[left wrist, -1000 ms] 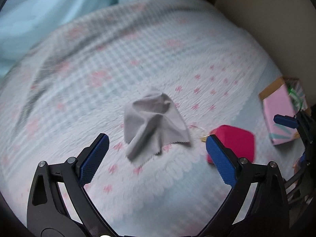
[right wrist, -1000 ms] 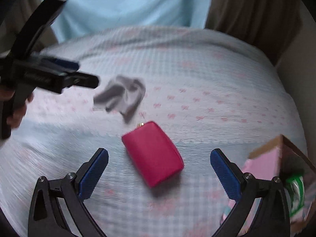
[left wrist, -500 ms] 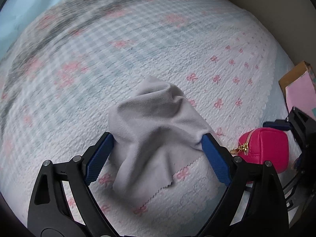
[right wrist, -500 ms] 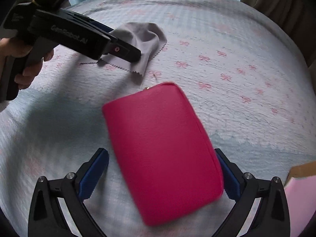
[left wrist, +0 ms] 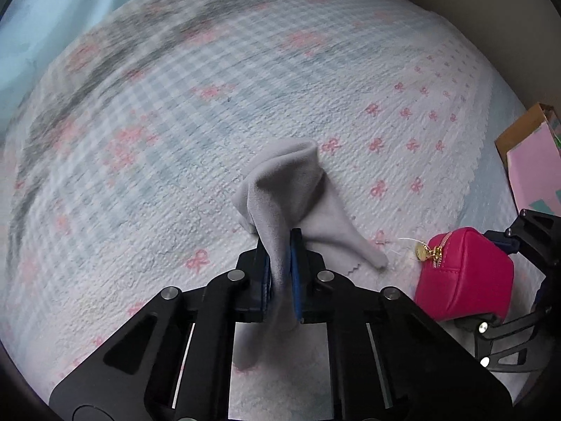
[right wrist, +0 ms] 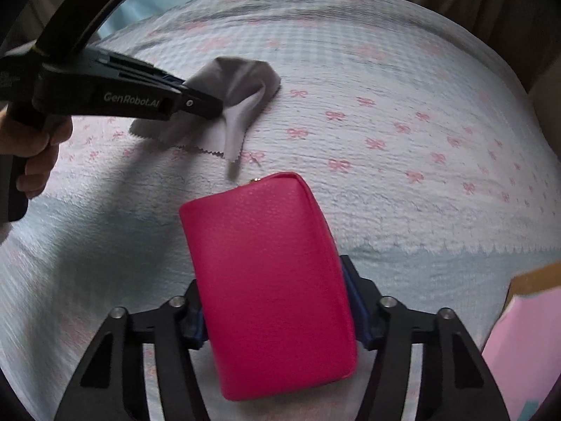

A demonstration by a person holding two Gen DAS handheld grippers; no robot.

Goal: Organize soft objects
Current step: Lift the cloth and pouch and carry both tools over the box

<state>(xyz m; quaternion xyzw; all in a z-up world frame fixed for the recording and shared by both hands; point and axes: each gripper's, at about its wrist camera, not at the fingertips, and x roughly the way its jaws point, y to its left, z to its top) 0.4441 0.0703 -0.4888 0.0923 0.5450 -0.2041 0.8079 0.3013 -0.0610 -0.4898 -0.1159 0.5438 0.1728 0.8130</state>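
A grey cloth [left wrist: 287,189] lies bunched on the bed cover; my left gripper [left wrist: 280,273] is shut on its near fold. The cloth also shows in the right wrist view [right wrist: 238,80], pinched by the left gripper [right wrist: 207,105]. A pink zip pouch [right wrist: 270,280] with a gold pull lies on the cover, and my right gripper [right wrist: 277,312] is shut on its two sides. The pouch also shows in the left wrist view [left wrist: 463,277], with the right gripper [left wrist: 519,245] behind it.
The bed cover [left wrist: 175,140] is white and pale blue with pink bows. A pink cardboard box [left wrist: 533,161] stands at the right edge of the bed, also seen in the right wrist view [right wrist: 526,343]. Light blue fabric [left wrist: 52,17] lies at the far left.
Both grippers moved down onto their objects and shut: the left on the grey cloth, the right on the pink pouch. Both were open a second ago.
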